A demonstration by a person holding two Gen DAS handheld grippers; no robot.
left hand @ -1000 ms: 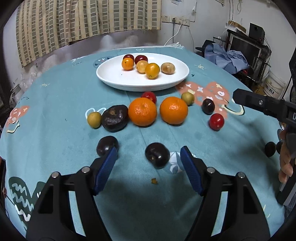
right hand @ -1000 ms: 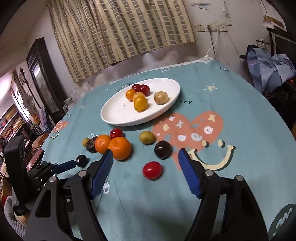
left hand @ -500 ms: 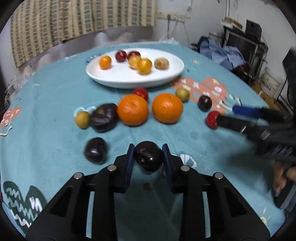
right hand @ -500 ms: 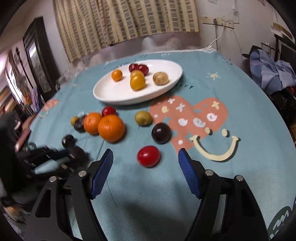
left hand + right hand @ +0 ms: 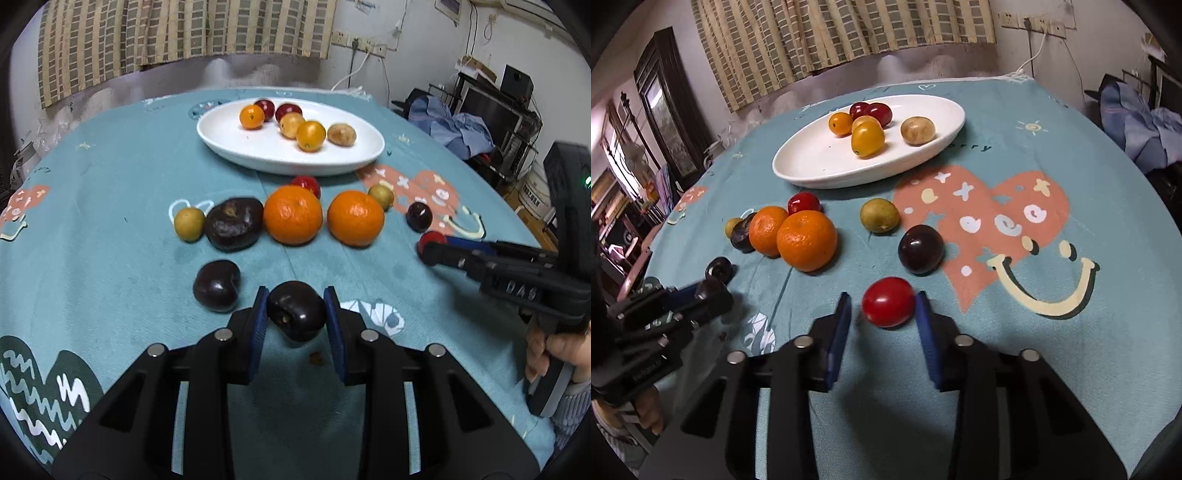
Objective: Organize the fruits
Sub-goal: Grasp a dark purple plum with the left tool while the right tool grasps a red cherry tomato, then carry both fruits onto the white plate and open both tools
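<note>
Left wrist view: the left gripper [image 5: 295,314] is clamped on a dark plum [image 5: 296,311] low over the desk [image 5: 110,221]; the right gripper [image 5: 882,314] has just closed around a red fruit [image 5: 888,302]. Lift both straight up (gently), then carry to the white plate [image 5: 229,142].

In the left wrist view, the red fruit [image 5: 430,238] at three o'clock is mostly hidden behind the right gripper [image 5: 434,249]; contact perhaps, unclear.

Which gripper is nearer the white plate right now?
About even. The left gripper holds a dark plum; the right gripper closes on a red tomato. Both are well short of the plate.
</note>
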